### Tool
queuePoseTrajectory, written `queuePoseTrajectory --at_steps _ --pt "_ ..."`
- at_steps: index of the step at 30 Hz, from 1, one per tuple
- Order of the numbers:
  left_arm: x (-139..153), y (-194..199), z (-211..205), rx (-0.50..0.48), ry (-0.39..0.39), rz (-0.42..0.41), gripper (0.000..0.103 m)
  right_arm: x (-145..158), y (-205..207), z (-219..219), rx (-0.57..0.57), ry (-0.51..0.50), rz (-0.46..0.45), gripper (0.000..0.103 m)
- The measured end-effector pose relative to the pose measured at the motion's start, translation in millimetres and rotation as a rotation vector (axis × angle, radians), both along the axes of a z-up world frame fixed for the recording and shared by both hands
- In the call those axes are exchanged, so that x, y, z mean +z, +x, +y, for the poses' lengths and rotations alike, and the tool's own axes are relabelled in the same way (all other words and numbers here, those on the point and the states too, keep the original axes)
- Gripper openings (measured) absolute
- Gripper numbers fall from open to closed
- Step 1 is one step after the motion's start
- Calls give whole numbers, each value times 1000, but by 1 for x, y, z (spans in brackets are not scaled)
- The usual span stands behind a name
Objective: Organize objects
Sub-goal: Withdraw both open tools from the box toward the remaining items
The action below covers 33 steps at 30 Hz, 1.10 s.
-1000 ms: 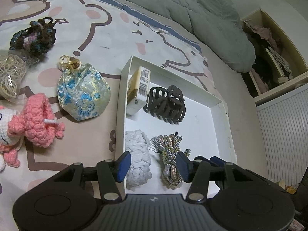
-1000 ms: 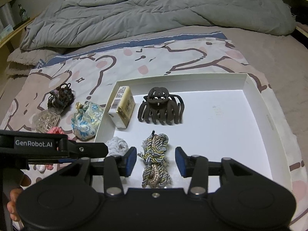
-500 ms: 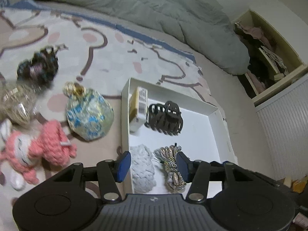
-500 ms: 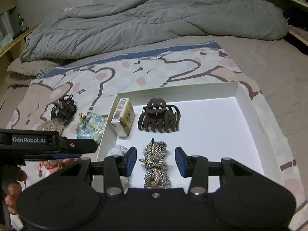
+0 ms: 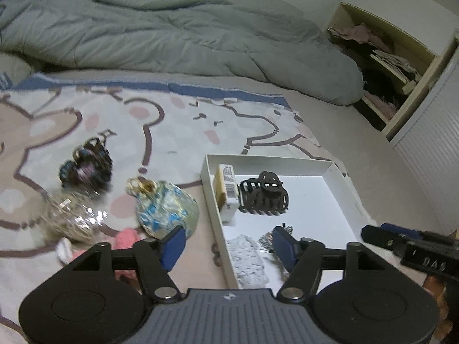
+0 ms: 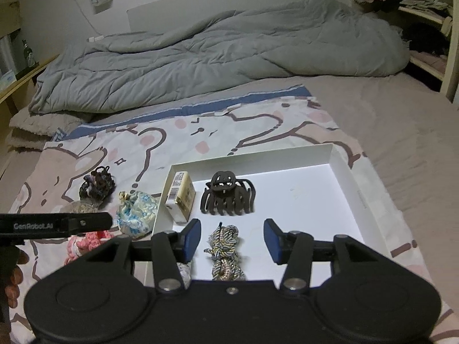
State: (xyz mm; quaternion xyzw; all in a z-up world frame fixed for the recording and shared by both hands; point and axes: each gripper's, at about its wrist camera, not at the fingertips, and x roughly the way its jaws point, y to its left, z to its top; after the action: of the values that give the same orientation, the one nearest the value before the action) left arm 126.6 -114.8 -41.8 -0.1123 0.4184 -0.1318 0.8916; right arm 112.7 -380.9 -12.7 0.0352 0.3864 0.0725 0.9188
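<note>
- Both claws now sit higher over the bed than a second ago, so the white tray (image 6: 355,192) looks smaller and more of the grey duvet (image 6: 218,57) shows.
- Left claw (image 5: 226,246): its blue pads are opening, much wider apart than a second ago, with nothing pressed between them; the tray's near left wall lies below the gap.
- Right claw (image 6: 231,239): jaws opening slightly, pads apart and empty; the braided cord bundle (image 6: 225,253) lies in the tray directly below the gap, untouched.
- Beyond the right claw, inside the tray: a dark hair clip (image 6: 228,197) straight ahead, and a small yellow box (image 6: 181,197) with a barcode label ahead to the left; the label's text is too small to read.
- A white knitted piece (image 5: 248,261) lies in the tray under the left claw, beside the cord.
- Left of the tray, on the cartoon-print blanket (image 6: 149,143): a floral pouch (image 6: 137,213), a dark scrunchie (image 6: 97,186), a clear glittery item (image 5: 73,218) and a pink crochet toy (image 6: 86,242).
- "GenRobot.AI" reads on the left device's arm in the right wrist view.
- A bag on the wall reads "SWEET".
</note>
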Motion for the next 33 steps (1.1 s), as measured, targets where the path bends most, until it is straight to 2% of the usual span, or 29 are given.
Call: queuePoseTrajectory --at_steps 2,4,5,8,13,18,24,33 --pt "3 -3 2 -3 22 -14 83 3 -3 0 -4 -5 -9 52" --pt "5 -7 5 -3 45 -28 91 6 -7 1 -6 -10 -19 67" --pt "5 -8 6 -5 51 -32 95 7 -9 2 -8 -15 -25 69" --pt "7 -11 11 -6 67 -38 101 11 -14 4 -13 -27 -41 77" --pt "9 -15 14 -12 133 -56 103 14 -19 6 -23 -37 -51 88" --pt "10 -18 20 -7 136 -53 103 14 -22 8 -40 -57 -67 102" --pt "13 -20 25 -5 162 -72 103 11 -22 14 -38 -92 -65 103" --pt "15 -20 43 27 193 -90 103 9 -13 29 -34 -65 -65 103"
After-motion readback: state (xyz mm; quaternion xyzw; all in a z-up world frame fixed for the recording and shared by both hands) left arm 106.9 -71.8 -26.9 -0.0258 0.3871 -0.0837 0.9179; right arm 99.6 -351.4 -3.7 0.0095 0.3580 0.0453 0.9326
